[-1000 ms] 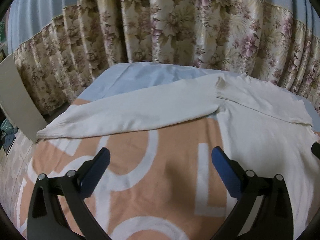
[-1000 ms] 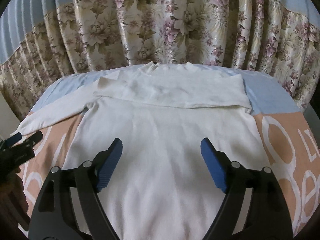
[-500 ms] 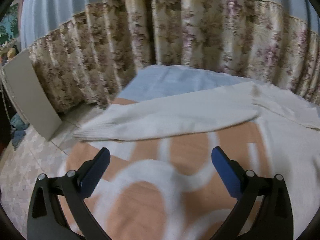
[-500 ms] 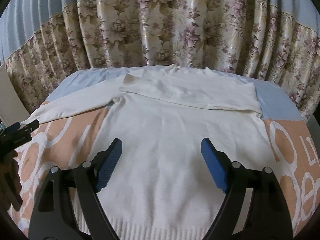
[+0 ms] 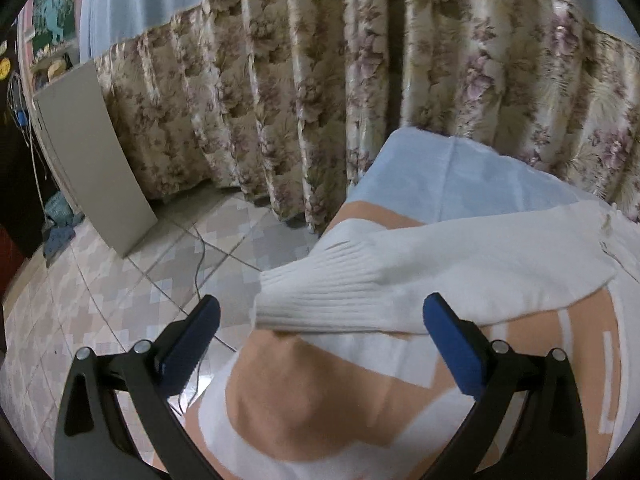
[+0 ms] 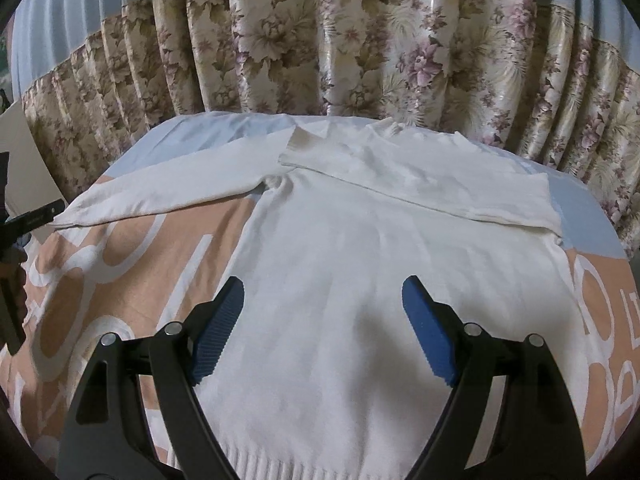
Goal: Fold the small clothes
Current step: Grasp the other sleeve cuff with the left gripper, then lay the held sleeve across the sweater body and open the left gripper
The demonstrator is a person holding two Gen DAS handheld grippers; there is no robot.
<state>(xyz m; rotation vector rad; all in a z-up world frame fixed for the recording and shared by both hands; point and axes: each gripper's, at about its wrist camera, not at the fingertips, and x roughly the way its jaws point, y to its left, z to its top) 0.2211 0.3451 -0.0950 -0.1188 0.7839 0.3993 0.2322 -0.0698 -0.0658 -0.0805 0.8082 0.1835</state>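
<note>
White knit makes up the sweater (image 6: 360, 280), which is lying flat on an orange-and-white patterned blanket (image 6: 132, 280) covering the surface. In the right wrist view its body is filling the centre, with the ribbed hem (image 6: 280, 466) at 6 o'clock and the neck toward 12 o'clock. One sleeve (image 6: 420, 176) is lying folded across the chest, running from 11 toward 3 o'clock. The other sleeve (image 6: 168, 192) is stretching out toward 9 o'clock over the blanket.

The right gripper (image 6: 323, 328) is hovering over the lower body of the sweater, its blue fingers (image 6: 218, 328) standing wide apart and holding nothing; whether they are touching the fabric is hard to say.

In the left wrist view, the left gripper (image 5: 322, 354) is sitting just short of the outstretched sleeve's ribbed cuff (image 5: 320, 296), which is lying at the blanket's edge toward 12 o'clock from the fingers. These fingers (image 5: 454, 354) are also spread wide and empty. A floral curtain (image 5: 320, 100) is hanging behind, with tiled floor (image 5: 120, 300) and a leaning pale board (image 5: 88, 160) at 9 to 10 o'clock.
</note>
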